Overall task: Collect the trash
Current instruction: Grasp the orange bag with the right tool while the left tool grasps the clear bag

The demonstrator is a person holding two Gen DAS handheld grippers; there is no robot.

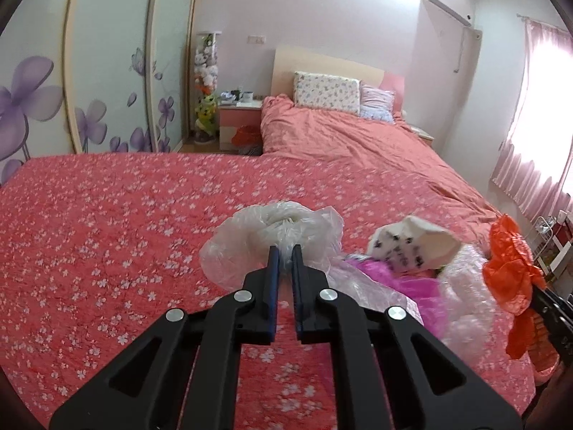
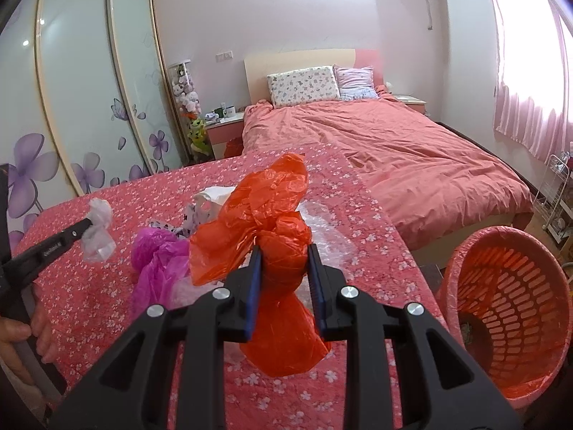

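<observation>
We grip the crumpled clear plastic bag (image 1: pixel 275 236) in our left gripper (image 1: pixel 285 254) and the knotted orange plastic bag (image 2: pixel 283 251) in our right gripper (image 2: pixel 283 261), fingers clamped, above the floral-covered bench (image 1: pixel 107 222). Next, we judge, both go into the orange slotted plastic basket (image 2: pixel 508 308) at right.

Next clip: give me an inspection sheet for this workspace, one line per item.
Surface: floral red cloth.
Job's things: clear bag, orange bag, both held; magenta bag, patterned paper, bubble wrap on the cloth; orange basket at right.
Clutter: nothing seen.
Grippers: left hand-held gripper shut on clear bag; right hand-held gripper shut on orange bag.
Cables: nothing seen.
Surroundings: bed, wardrobe, curtain.
</observation>
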